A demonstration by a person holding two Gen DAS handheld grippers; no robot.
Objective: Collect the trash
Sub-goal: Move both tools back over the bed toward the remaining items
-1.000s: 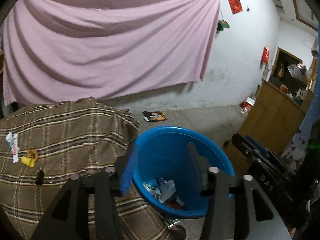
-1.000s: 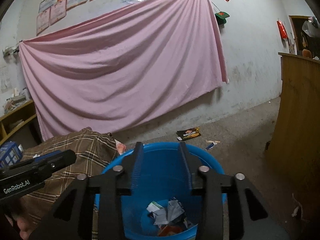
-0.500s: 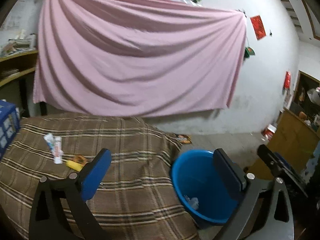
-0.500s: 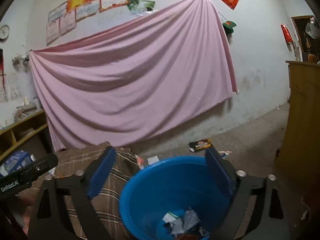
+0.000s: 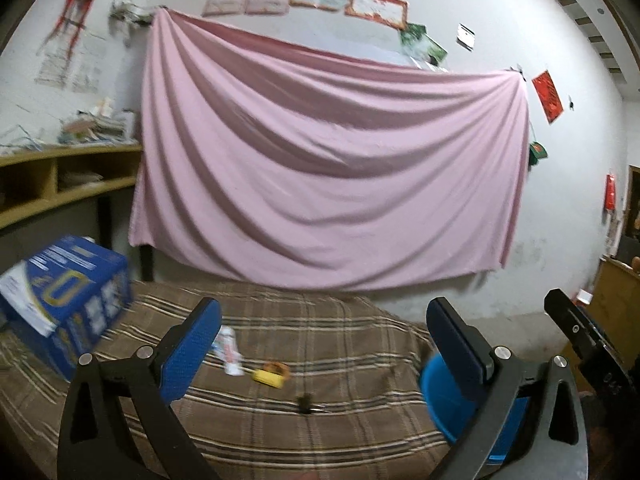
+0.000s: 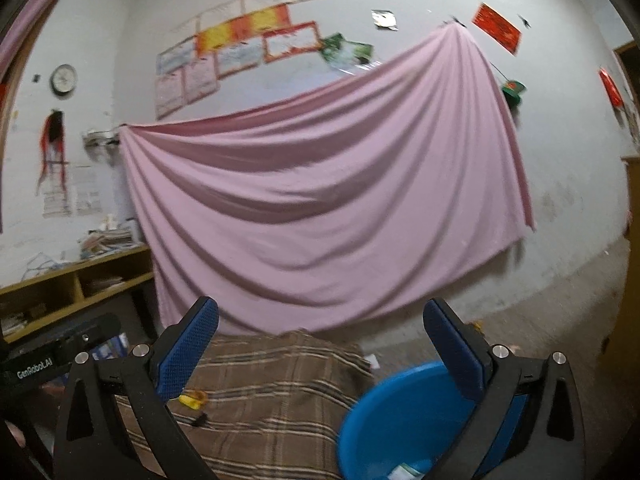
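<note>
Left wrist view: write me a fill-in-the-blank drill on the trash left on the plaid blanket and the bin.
1. The left gripper has its jaws ____.
2. The basin beside the plaid blanket is coloured ____.
3. The white wrapper lies on the ____.
4. The small item beside the white wrapper is coloured ____.

Missing words: open; blue; blanket; yellow

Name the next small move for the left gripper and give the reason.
Probably ease the left gripper forward and down toward the white wrapper on the plaid blanket. Its jaws have just been opening, stand wide with nothing between them, and the wrapper, a yellow piece and a small dark scrap lie outside the blue basin.
</note>
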